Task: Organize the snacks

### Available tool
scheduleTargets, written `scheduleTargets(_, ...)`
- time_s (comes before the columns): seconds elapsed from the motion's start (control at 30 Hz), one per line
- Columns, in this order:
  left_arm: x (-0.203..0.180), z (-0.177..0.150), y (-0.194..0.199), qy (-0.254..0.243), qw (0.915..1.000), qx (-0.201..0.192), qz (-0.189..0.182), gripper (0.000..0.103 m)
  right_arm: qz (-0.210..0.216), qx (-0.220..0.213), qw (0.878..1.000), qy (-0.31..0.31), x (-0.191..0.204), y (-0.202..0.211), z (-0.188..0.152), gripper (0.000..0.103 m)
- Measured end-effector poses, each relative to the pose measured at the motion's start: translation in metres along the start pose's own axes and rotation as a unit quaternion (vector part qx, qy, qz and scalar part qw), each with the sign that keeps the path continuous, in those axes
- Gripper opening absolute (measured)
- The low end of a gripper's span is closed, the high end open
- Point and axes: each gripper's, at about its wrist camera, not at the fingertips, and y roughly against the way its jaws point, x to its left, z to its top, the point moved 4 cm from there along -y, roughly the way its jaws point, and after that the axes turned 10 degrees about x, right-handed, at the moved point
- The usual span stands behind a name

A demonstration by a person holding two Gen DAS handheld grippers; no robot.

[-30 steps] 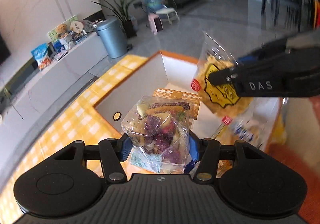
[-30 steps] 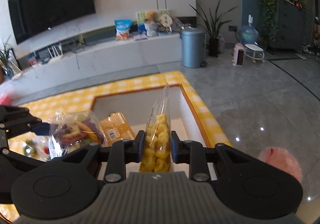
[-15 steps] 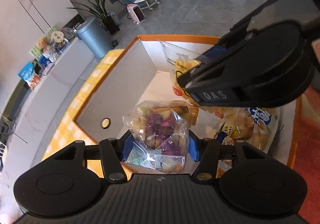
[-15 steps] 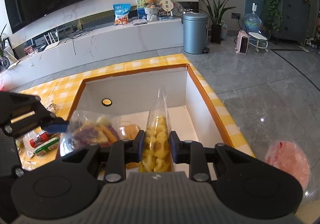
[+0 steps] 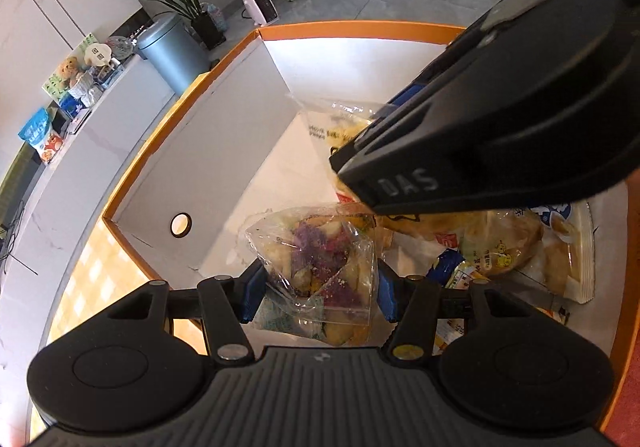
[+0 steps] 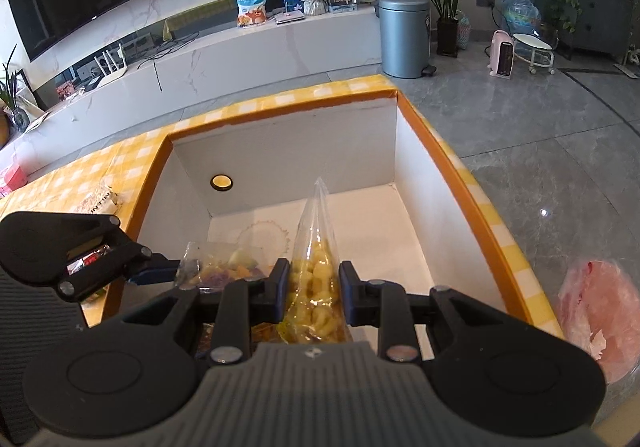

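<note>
Your left gripper (image 5: 316, 289) pinches a clear bag of mixed vegetable chips (image 5: 320, 263) between its blue pads, above the near end of the orange-rimmed white box (image 5: 224, 151). Your right gripper (image 6: 313, 289) clamps an upright bag of yellow puffs (image 6: 316, 271) over the box floor. Other snack packets (image 5: 520, 247) lie on the box bottom, beside the chips bag.

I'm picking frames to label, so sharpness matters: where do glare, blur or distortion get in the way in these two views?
Left wrist view: the white box wall is blown out by sunlight, the right claw looms large and shaded, and fisheye bends the box rim. Right wrist view: evenly lit and sharp on the yellow puff bag; the floor shows a small glare spot.
</note>
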Motion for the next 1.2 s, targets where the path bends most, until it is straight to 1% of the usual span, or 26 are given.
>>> scheduleTargets(0.07, 0.001, -0.001, 0.001, 0.002, 1.0000, -0.003, -0.005, 0.071, 0.004, 0.004, 1.000, -0.005, 0.000, -0.003, 0.001, 0.025)
scheduleTargets(0.17, 0.003, -0.003, 0.007, 0.004, 0.9997, -0.013, -0.022, 0.076, 0.018, 0.013, 1.000, -0.014, -0.001, -0.007, 0.003, 0.025)
scheduleTargets(0.3, 0.006, -0.006, 0.022, 0.005, 0.9993, -0.034, -0.013, 0.080, 0.019, 0.018, 1.000, -0.009, 0.002, -0.010, 0.004, 0.025)
scheduleTargets(0.37, 0.009, -0.009, 0.032, 0.010, 0.9988, -0.045, -0.018, 0.084, 0.018, 0.021, 1.000, -0.002, 0.004, -0.010, 0.003, 0.026)
scheduleTargets(0.5, 0.016, -0.020, 0.048, 0.025, 0.9979, -0.051, -0.032, 0.084, 0.014, 0.024, 1.000, 0.010, 0.009, -0.010, 0.003, 0.026)
scheduleTargets(0.63, 0.021, -0.028, 0.066, 0.047, 0.9963, -0.063, -0.035, 0.086, 0.015, 0.027, 0.999, 0.016, 0.013, -0.010, 0.002, 0.027)
scheduleTargets(0.7, 0.027, -0.030, 0.073, 0.066, 0.9945, -0.071, -0.040, 0.086, 0.017, 0.031, 0.999, 0.019, 0.016, -0.010, 0.001, 0.032)
scheduleTargets(0.83, 0.039, -0.028, 0.081, 0.099, 0.9907, -0.080, -0.050, 0.086, 0.029, 0.038, 0.999, 0.022, 0.023, -0.004, -0.001, 0.037)
scheduleTargets(0.93, 0.042, -0.035, 0.087, 0.109, 0.9895, -0.085, -0.042, 0.086, 0.027, 0.040, 0.999, 0.023, 0.026, 0.002, -0.004, 0.040)
scheduleTargets(1.0, 0.044, -0.039, 0.091, 0.117, 0.9886, -0.088, -0.037, 0.086, 0.027, 0.038, 0.999, 0.025, 0.028, 0.007, -0.005, 0.047)
scheduleTargets(1.03, 0.045, -0.041, 0.093, 0.121, 0.9879, -0.090, -0.036, 0.086, 0.024, 0.035, 0.999, 0.027, 0.030, 0.011, -0.006, 0.049)
scheduleTargets(1.1, 0.047, -0.047, 0.099, 0.129, 0.9864, -0.096, -0.034, 0.086, 0.012, 0.021, 0.999, 0.038, 0.034, 0.021, -0.006, 0.057)
scheduleTargets(1.2, 0.052, -0.052, 0.109, 0.145, 0.9832, -0.109, -0.023, 0.086, -0.012, -0.009, 0.998, 0.060, 0.043, 0.041, -0.006, 0.063)
